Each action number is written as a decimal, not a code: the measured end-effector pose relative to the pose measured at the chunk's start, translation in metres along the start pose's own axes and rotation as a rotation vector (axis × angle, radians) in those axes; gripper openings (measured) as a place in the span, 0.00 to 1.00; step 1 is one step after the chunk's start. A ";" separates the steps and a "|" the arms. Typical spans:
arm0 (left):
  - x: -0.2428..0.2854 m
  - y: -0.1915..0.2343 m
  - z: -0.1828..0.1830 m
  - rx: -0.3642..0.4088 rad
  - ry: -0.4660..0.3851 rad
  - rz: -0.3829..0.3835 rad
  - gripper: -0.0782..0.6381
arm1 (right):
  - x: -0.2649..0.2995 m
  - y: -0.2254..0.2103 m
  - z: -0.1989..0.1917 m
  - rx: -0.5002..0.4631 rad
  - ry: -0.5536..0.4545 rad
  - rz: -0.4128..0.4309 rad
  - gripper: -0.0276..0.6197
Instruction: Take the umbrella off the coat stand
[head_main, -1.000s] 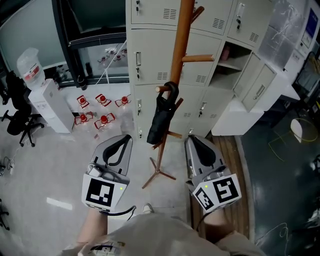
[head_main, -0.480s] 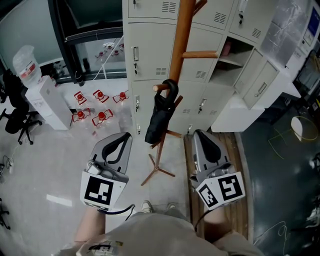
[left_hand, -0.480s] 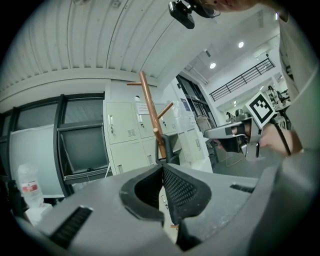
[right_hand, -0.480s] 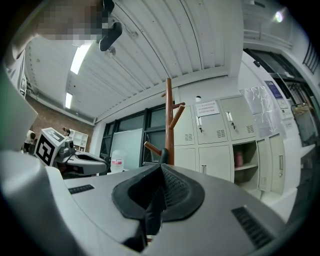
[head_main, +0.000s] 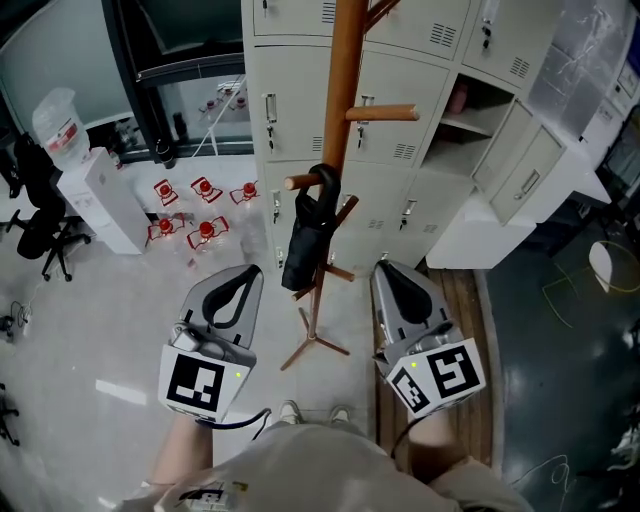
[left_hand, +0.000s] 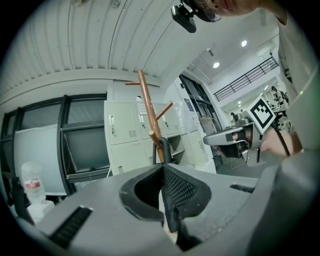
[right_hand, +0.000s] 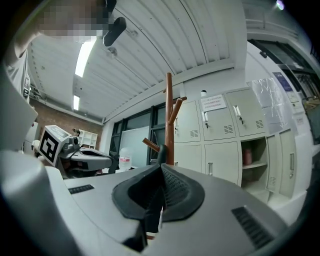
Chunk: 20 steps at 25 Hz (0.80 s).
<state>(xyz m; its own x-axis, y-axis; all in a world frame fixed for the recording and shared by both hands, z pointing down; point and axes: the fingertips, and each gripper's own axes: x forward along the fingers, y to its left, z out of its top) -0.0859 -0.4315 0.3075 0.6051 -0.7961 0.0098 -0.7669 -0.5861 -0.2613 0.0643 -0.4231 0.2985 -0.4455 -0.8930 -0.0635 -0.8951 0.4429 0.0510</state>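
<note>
Head view: floor (head_main: 100, 330); lockers (head_main: 300, 110) behind coat stand (head_main: 345, 130)

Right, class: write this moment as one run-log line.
stage: before grasp | umbrella: hanging on coat stand peg | left gripper: shut, empty | right gripper: shut, empty | contact: none

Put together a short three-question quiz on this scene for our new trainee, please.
1. True or false: the black umbrella hangs by its curved handle from a peg of the wooden coat stand.
2. The left gripper has its jaws: A) wide apart; B) together, with nothing between them; C) closed on the umbrella.
3. Fill in: behind the coat stand is a row of pale metal ____.
Key: 1 true; 2 B; 3 lockers.
</note>
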 end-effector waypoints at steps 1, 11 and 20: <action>0.001 0.002 0.000 -0.011 -0.001 0.018 0.12 | 0.001 -0.001 0.000 0.000 0.000 0.008 0.05; 0.012 0.003 0.021 -0.092 -0.110 -0.010 0.17 | 0.013 -0.014 0.003 -0.012 -0.008 0.043 0.05; 0.051 -0.002 0.011 -0.083 -0.071 -0.086 0.37 | 0.028 -0.023 0.000 -0.020 0.005 0.058 0.05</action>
<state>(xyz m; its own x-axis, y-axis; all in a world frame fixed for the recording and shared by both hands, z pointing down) -0.0507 -0.4693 0.2977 0.6810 -0.7312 -0.0405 -0.7246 -0.6648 -0.1815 0.0725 -0.4582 0.2957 -0.4966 -0.8663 -0.0546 -0.8672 0.4924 0.0743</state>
